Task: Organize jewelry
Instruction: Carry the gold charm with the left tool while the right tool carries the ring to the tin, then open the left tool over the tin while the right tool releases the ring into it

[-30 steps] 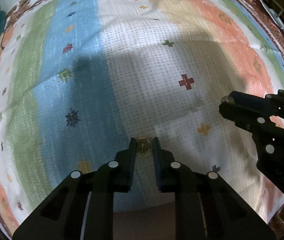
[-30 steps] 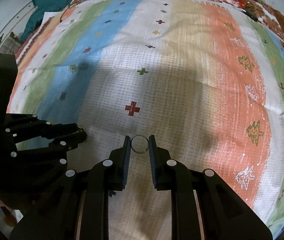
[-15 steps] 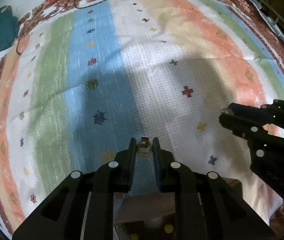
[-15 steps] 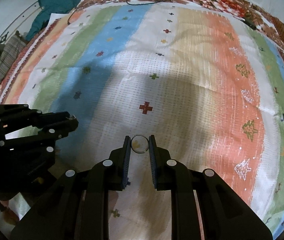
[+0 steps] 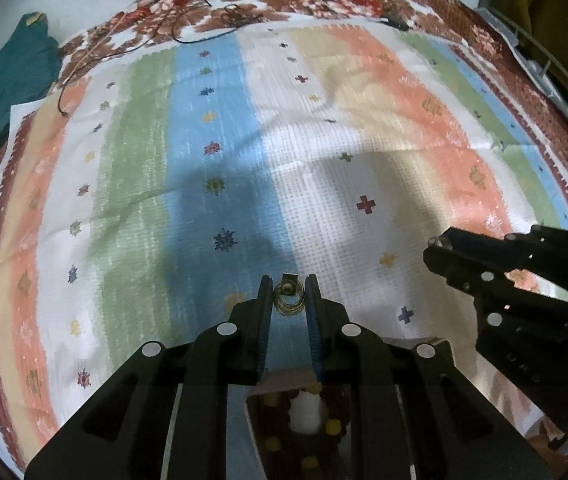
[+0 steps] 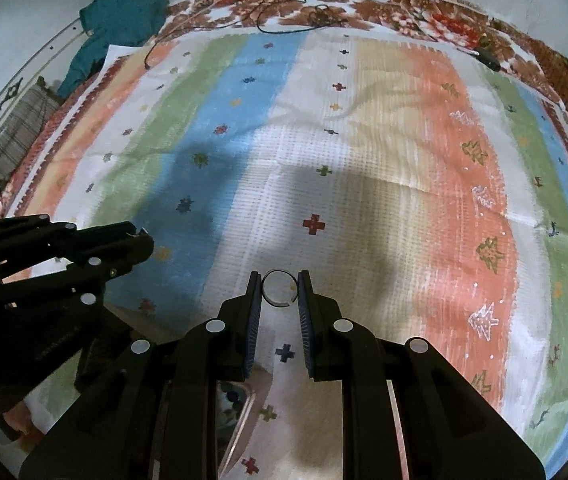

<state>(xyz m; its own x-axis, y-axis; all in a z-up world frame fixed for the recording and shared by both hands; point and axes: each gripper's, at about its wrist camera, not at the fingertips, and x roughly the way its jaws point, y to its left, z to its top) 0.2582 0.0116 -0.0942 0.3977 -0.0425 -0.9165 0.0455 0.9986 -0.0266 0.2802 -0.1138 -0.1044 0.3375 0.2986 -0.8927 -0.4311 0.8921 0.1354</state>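
My left gripper [image 5: 288, 298] is shut on a gold ring with a small setting [image 5: 288, 300], held above the striped cloth [image 5: 212, 168]. My right gripper [image 6: 280, 292] is shut on a thin silver ring [image 6: 279, 289]. Each gripper shows in the other's view: the right one [image 5: 523, 292] at the right edge, the left one [image 6: 44, 264] at the left edge. An open brown jewelry box [image 5: 303, 416] with a white post and yellow dots lies below my left fingers. Its mirrored lid edge [image 6: 244, 412] shows below my right fingers.
The striped cloth covers a bed with a brown floral border [image 6: 423, 4]. A teal garment [image 6: 120, 12] lies at the far left corner. Dark cables [image 5: 204, 20] trail over the far edge. A checked fabric bundle [image 6: 16, 132] sits off the left side.
Both grippers have risen and drawn back from the cloth with their rings still held. More of the bed shows, and the jewelry box has come into view beneath them.
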